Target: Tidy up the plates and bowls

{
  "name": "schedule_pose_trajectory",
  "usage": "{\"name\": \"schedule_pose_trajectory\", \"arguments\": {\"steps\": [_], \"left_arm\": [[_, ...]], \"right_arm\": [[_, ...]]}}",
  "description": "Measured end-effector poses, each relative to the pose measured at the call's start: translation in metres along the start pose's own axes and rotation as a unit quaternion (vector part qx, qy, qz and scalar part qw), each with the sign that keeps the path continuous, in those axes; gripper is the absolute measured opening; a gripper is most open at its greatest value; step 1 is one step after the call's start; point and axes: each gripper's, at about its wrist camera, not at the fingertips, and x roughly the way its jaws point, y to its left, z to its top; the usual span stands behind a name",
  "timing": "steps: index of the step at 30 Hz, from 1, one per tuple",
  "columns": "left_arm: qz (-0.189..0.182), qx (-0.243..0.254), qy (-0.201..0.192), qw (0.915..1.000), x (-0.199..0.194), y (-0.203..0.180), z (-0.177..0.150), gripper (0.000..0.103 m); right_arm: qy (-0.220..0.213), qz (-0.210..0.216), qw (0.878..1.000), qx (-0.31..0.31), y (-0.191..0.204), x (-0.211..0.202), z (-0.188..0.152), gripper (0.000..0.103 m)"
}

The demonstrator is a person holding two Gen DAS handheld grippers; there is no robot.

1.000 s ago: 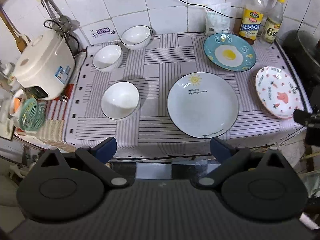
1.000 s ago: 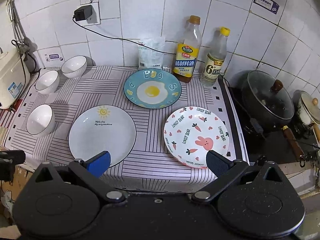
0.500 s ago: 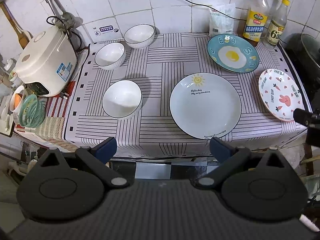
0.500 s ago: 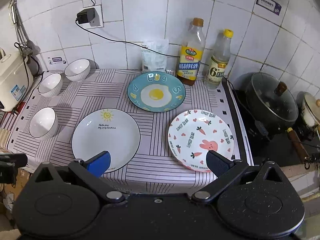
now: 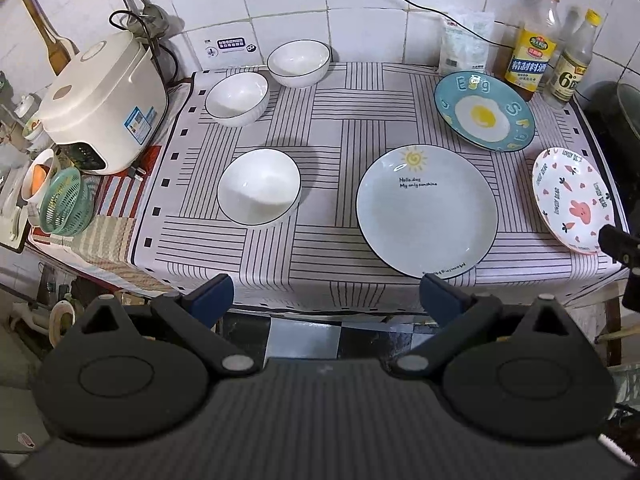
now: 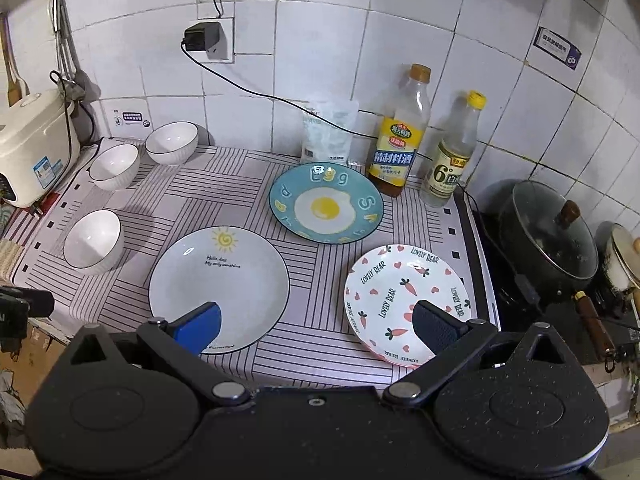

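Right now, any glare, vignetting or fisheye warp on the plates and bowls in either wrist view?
Left wrist view: sharp, evenly lit; small glint on the sun plate; tiled wall lines bow; near bowl casts a soft shadow. Right wrist view: dark vignette in the corners, dim around the pot; bunny plate readable, tile grid curved.

The pink bunny plate (image 5: 573,197) has its near edge hidden behind a black piece (image 5: 618,240) at the right side of the left view. In the right view a blue finger (image 6: 199,327) covers the near rim of the sun plate (image 6: 219,286), and a dark finger (image 6: 436,330) covers some of the bunny plate. The rice cooker (image 6: 30,148) is cut off by the left edge there. The dark pot (image 5: 618,116) is cut off in the left view. The small words on the bottles (image 6: 396,148) are too tiny to read.
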Motion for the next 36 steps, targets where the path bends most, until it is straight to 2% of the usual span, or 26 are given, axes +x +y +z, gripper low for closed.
{"name": "schedule_pose_trajectory", "arguments": {"steps": [4,8,10,13,17,20,22,23,25,28,30,31,33,35,36], "left_arm": [[-0.009,-0.003,-0.007,0.9999,0.001,0.005,0.0,0.098],[0.002,0.024,-0.023,0.9995,-0.003,0.011,0.003,0.098],[0.007,0.017,-0.027,0.9995,-0.002,0.018,0.008,0.098],[-0.017,0.002,-0.038,0.9991,0.007,0.027,0.016,0.098],[-0.059,-0.013,-0.049,0.9969,0.033,0.031,0.021,0.098],[-0.069,-0.014,-0.047,0.9964,0.062,0.028,0.023,0.098],[-0.072,0.009,-0.068,0.9951,0.079,0.017,0.02,0.098],[-0.062,0.024,-0.077,0.9948,0.089,0.011,0.019,0.098],[-0.051,0.034,-0.066,0.996,0.115,-0.001,0.018,0.098],[-0.068,0.025,-0.03,0.9969,0.151,-0.011,0.018,0.097],[-0.074,0.02,-0.022,0.9968,0.171,-0.016,0.017,0.087],[-0.074,0.02,-0.02,0.9968,0.181,-0.019,0.015,0.075],[-0.065,0.015,-0.003,0.9977,0.197,-0.023,0.014,0.064],[-0.074,0.003,0.007,0.9972,0.208,-0.023,0.011,0.054],[-0.081,0.0,0.008,0.9967,0.21,-0.023,0.01,0.051]], "right_arm": [[-0.024,0.012,1.0,-0.003,0.003,-0.004,-0.002,0.103],[-0.083,0.071,0.994,-0.002,-0.003,-0.005,-0.008,0.103],[-0.109,0.09,0.99,-0.001,-0.008,0.001,-0.008,0.103],[-0.131,0.116,0.984,0.001,-0.014,0.017,-0.005,0.103],[-0.103,0.174,0.978,0.042,-0.023,0.058,-0.006,0.102],[-0.063,0.205,0.974,0.079,-0.025,0.099,-0.016,0.094],[-0.047,0.211,0.973,0.084,-0.019,0.121,-0.028,0.092],[-0.045,0.213,0.972,0.085,-0.016,0.129,-0.034,0.09],[-0.041,0.215,0.972,0.091,-0.011,0.149,-0.047,0.089],[-0.021,0.206,0.973,0.105,-0.008,0.173,-0.062,0.082],[-0.013,0.21,0.97,0.123,-0.009,0.185,-0.069,0.078],[-0.01,0.22,0.966,0.135,-0.01,0.19,-0.073,0.074],[-0.002,0.231,0.962,0.142,-0.01,0.202,-0.079,0.06],[0.008,0.232,0.961,0.151,-0.012,0.212,-0.082,0.037],[0.011,0.232,0.96,0.159,-0.013,0.215,-0.083,0.034]]}}
